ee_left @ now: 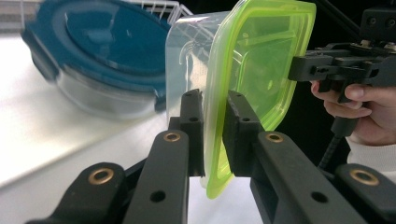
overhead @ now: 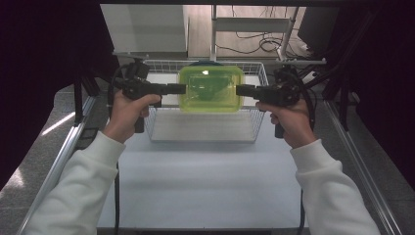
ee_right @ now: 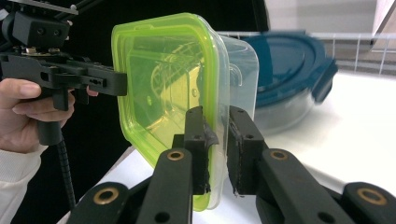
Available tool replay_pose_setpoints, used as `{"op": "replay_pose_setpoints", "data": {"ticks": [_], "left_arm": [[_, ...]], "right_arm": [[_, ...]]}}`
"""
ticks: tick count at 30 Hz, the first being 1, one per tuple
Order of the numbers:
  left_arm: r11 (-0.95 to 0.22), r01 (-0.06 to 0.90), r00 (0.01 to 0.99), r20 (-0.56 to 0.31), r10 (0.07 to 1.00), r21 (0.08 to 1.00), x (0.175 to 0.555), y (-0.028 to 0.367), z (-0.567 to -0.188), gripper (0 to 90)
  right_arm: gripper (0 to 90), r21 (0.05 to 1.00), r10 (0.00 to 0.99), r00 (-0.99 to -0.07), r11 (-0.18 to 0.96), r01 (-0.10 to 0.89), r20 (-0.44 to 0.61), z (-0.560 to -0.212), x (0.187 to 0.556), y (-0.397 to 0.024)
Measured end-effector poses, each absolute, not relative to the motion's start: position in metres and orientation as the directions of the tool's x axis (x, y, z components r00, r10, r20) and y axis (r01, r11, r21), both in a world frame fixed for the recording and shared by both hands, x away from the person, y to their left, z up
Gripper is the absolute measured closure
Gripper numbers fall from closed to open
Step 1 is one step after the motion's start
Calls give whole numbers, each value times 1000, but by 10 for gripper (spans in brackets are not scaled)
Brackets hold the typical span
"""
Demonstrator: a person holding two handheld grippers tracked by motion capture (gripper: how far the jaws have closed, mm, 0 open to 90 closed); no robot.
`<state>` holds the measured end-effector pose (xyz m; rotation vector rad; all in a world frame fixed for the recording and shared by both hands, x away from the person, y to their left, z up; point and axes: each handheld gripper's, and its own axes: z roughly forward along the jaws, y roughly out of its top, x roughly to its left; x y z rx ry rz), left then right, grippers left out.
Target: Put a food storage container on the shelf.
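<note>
A clear rectangular container with a lime-green lid (overhead: 211,89) hangs above a white wire basket (overhead: 205,139), held from both sides. My left gripper (overhead: 182,88) is shut on its left rim; in the left gripper view the jaws (ee_left: 215,100) pinch the green lid edge (ee_left: 261,60). My right gripper (overhead: 240,90) is shut on the opposite rim, and its own view shows the jaws (ee_right: 215,114) clamped on the lid edge (ee_right: 163,74). Behind and below the held container, a round glass container with a dark blue clip lid (ee_left: 102,51) (ee_right: 285,70) lies in the basket.
The basket stands at the far middle of a white tabletop (overhead: 205,181). Metal frame rails (overhead: 63,147) run along both sides of the table. Cables and a grey stand (overhead: 254,29) lie on the floor beyond the basket.
</note>
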<state>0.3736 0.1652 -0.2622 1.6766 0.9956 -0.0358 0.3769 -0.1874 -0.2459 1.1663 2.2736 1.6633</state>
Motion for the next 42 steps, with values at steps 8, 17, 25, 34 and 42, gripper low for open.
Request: {"op": "replay_pose_setpoints", "data": {"ticks": [8,17,25,34,42], "left_arm": [[-23,625,642,-497,584,780,396,165,-247,802],[-8,657,614,-530,585,754,423,169,-239,805],[7,700,564,-560,607,714,440,175,-248,805],[54,737,516,-612,599,674,459,179,-258,804],[113,774,471,-686,555,622,476,185,-267,784]], "right_arm": [[784,849,621,-697,95,520,358,-230,397,-187],[786,827,627,-672,77,557,394,-222,423,-185],[787,776,630,-633,75,626,449,-229,447,-174],[786,714,629,-569,32,700,530,-243,473,-172],[765,665,620,-503,-40,746,602,-249,494,-171]]}}
